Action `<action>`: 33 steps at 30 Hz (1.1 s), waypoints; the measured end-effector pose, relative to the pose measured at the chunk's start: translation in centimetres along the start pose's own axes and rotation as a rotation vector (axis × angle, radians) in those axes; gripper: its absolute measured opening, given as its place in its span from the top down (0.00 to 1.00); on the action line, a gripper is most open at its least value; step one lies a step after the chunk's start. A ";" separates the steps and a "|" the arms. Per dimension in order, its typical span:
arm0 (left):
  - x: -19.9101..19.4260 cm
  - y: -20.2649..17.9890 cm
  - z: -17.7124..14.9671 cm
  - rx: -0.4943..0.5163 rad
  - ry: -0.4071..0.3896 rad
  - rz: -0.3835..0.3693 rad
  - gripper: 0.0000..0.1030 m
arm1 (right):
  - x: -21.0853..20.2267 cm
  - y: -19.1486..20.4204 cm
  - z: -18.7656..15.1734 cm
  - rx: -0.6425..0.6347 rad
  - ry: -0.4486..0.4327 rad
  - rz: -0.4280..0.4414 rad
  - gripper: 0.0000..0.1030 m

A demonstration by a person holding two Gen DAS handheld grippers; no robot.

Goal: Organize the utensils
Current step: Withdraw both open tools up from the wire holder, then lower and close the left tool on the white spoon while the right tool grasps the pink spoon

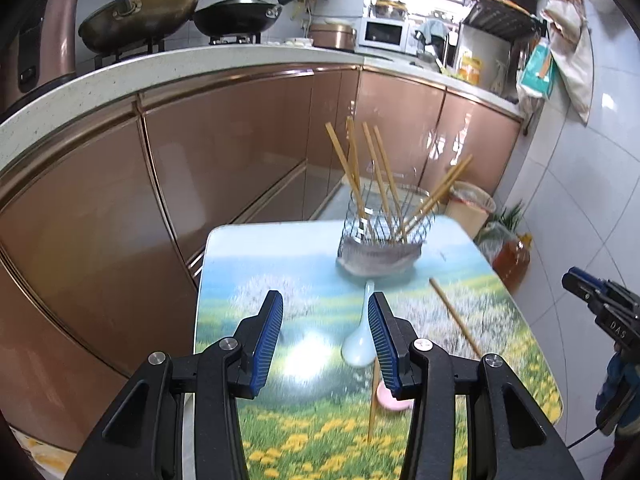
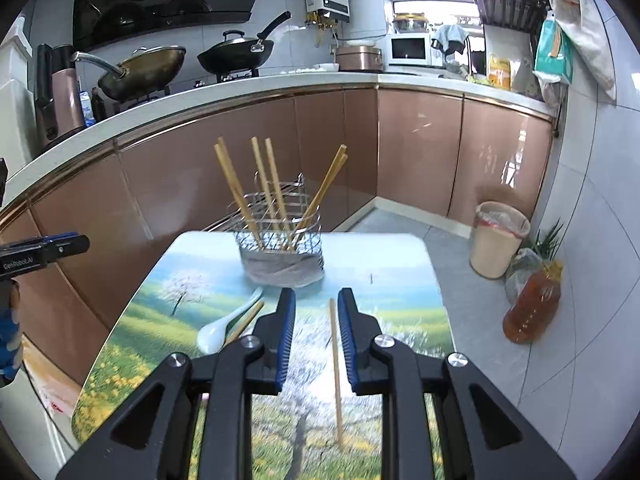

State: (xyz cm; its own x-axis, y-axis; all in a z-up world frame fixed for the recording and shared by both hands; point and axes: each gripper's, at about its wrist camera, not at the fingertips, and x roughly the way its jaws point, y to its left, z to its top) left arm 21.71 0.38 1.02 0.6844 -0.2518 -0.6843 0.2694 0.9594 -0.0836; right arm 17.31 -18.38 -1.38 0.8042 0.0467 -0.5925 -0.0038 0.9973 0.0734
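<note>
mostly hard, glossy surfaces: at the far left a curved pale speckled countertop (image 2: 200, 96) carries a brass-toned wok (image 2: 148, 66) and a lidded black wok (image 2: 240, 54), above shiny copper-brown cabinet doors (image 2: 248, 148). below them a small rounded table (image 2: 132, 320) has a slick top printed with a meadow, blossoming trees and yellow flowers. the left gripper (image 1: 326, 340), black with ribbed blue pads, hangs over it with jaws parted and nothing between them. beside its right finger lies a smooth white ceramic spoon (image 1: 359, 346), bowl toward the camera, with a thin bamboo chopstick (image 1: 374, 400) and something pink (image 1: 390, 400), partly hidden, just behind that finger. at the table's far edge stands a wire-mesh utensil holder (image 2: 280, 236), its base wrapped in grey, holding six slim bamboo chopsticks (image 2: 234, 188) that lean apart. further right another loose chopstick (image 2: 335, 368) lies lengthwise on the tabletop, seen in the narrow gap of the right gripper (image 2: 317, 340), whose jaws are released and not pressing it. on the grey tiled floor (image 2: 480, 320) to the right sit a cream bin (image 2: 498, 240) and an amber oil bottle (image 2: 532, 308) by the white tiled wall.
</note>
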 end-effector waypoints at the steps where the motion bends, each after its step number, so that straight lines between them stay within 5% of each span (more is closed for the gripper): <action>1: 0.1 0.0 -0.3 0.006 0.011 0.001 0.57 | 0.0 0.2 -0.2 -0.002 0.013 0.006 0.80; 9: 3.5 0.6 -1.9 0.023 0.124 -0.028 0.57 | 3.1 1.0 -1.8 0.015 0.154 0.054 0.80; 20: 13.7 0.0 -1.6 0.077 0.333 -0.129 0.57 | 10.8 1.2 -3.0 0.014 0.331 0.107 0.80; 33: 23.1 -2.5 -1.1 0.148 0.483 -0.170 0.57 | 17.1 0.9 -4.2 0.014 0.449 0.147 0.80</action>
State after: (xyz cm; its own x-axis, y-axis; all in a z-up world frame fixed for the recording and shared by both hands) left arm 36.10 -7.68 -15.43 0.2424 -0.2818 -0.9283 0.4665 0.8729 -0.1431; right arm 28.56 -16.47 -14.77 0.4593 0.2105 -0.8630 -0.0877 0.9775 0.1918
